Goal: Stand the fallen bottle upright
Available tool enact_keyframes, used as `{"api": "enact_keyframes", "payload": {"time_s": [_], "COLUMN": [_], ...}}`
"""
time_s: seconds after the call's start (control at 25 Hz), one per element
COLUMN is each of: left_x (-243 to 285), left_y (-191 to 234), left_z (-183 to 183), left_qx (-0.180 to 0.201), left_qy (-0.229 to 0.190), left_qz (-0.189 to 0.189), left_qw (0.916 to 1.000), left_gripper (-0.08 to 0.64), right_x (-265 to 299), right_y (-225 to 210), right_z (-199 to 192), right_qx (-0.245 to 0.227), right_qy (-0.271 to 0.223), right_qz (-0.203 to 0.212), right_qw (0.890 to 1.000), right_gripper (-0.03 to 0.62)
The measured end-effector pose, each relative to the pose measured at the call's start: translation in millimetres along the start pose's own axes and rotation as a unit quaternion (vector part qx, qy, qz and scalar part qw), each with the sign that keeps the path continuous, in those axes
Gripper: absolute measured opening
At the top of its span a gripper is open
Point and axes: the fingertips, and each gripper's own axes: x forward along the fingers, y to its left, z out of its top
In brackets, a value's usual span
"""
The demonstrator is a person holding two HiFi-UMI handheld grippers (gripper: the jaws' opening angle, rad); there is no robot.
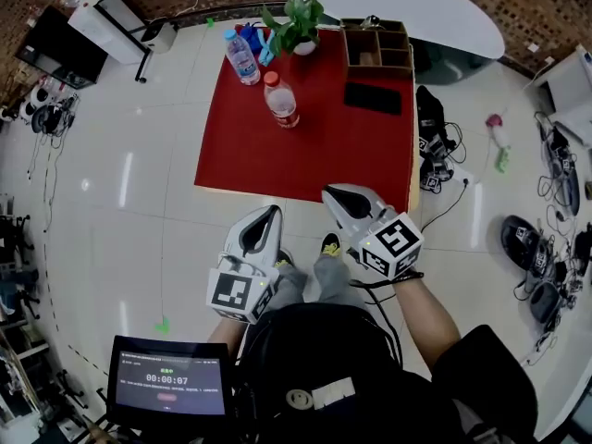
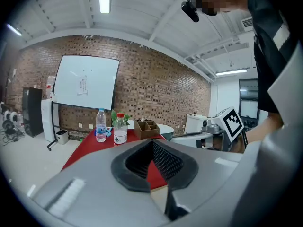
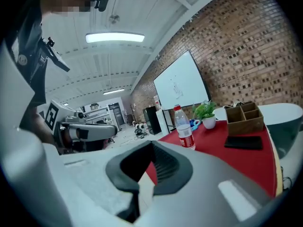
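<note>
The left gripper [image 1: 274,213] and right gripper [image 1: 330,193] are held side by side in front of the body, apart and not touching. Both point forward and slightly below level, their tips angled a little toward each other. The right one reaches somewhat further ahead. In the left gripper view the left gripper's [image 2: 152,143] jaws are pressed together with nothing between them. The right gripper's [image 3: 152,145] jaws are likewise closed and empty. The bare right forearm [image 1: 427,309] runs back from its marker cube [image 1: 394,242]. The left arm is mostly hidden behind the left cube [image 1: 235,293].
</note>
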Motion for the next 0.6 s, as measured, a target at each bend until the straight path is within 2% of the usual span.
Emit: {"api": "enact_keyframes", "payload": {"time_s": [0.2,0.32,0.6], "left_x": [-34.2,-73.9,-194.4], "left_y": [-12.5,-14.9,-24.0], "left_z": [-15.8,-22.4,-40.6], "left_qx": [-0.004,-0.002,-0.021], "left_qy": [-0.003,-0.014,-0.055], "left_qz": [-0.010,-0.017,-0.036], "left_qw": [0.9999,0.9998,0.9976], "left_gripper": [0.006,0.006,0.006], "right_x": [-18.9,-23.6,-45.9], "right_y": [49.2,91.7,221.5], "right_z": [2.2,-5.4,-31.1], "right_qx": [0.015,0.004,-0.034], "right_qy": [-0.025,-0.024,-0.018], "right_qz": [0.016,0.015,-0.008], "right_qw": [0.999,1.000,0.999], "right_gripper": [0.003,0.003,0.003]}}
